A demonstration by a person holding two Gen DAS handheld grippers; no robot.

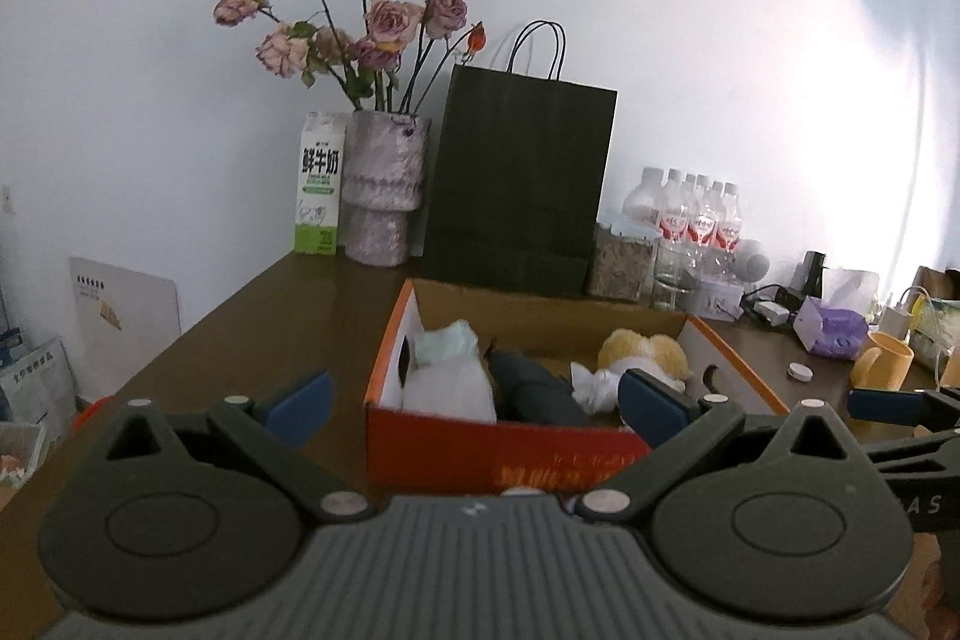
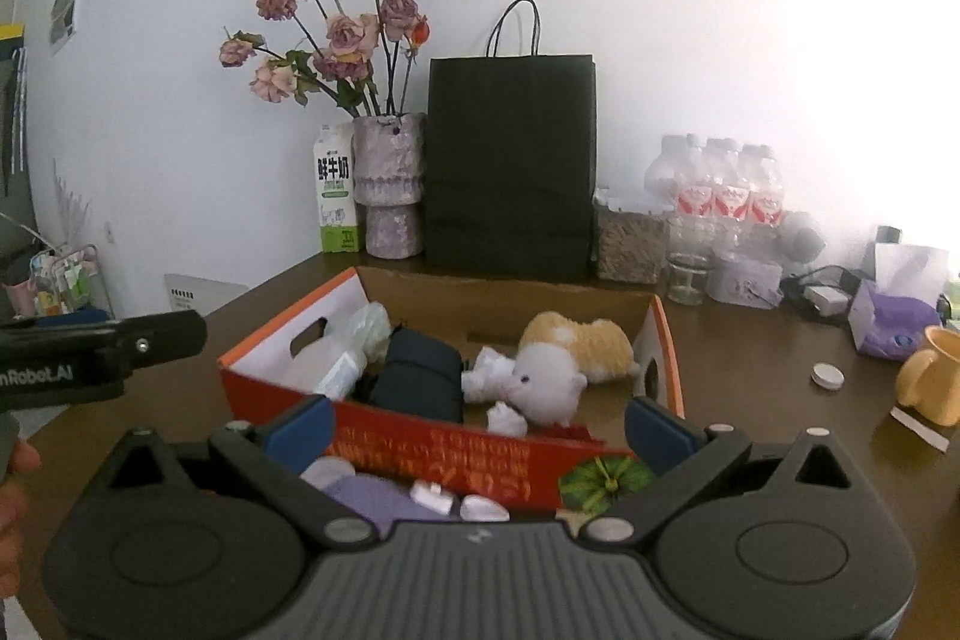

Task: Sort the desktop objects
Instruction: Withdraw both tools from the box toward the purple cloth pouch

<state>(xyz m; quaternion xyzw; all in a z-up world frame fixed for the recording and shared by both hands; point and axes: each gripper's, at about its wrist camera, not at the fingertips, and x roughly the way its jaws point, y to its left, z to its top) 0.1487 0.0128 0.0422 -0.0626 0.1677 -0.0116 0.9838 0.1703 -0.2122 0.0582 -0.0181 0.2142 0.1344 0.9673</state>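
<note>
Both grippers hung empty over the near edge of the desk [image 2: 750,340], jaws spread wide apart. Between the fingers of the left gripper [image 1: 474,400] sat the orange box [image 1: 492,445], at twelve o'clock. The right gripper [image 2: 477,427] looked into the same box [image 2: 420,445] from slightly further right.

Inside the box lay a plush toy [image 2: 558,364], a dark pouch [image 2: 420,379], crumpled tissue [image 2: 489,370] and a white bottle [image 2: 336,370] at the left end. Loose things were left outside: a purple item [image 2: 372,499] and small white pieces [image 2: 432,496] just under the right gripper at six o'clock, a round cap [image 2: 828,376] and a yellow mug [image 2: 930,376] at three o'clock.

Judging from this, the sorting was partly done. The risk lay in the two tools being close together: the left one showed at nine o'clock in the right view, so a reach across could knock them together. A low reach toward the purple item might also catch the box wall and shove it. The cap was small and flat, likely to slip from wide fingers.
</note>
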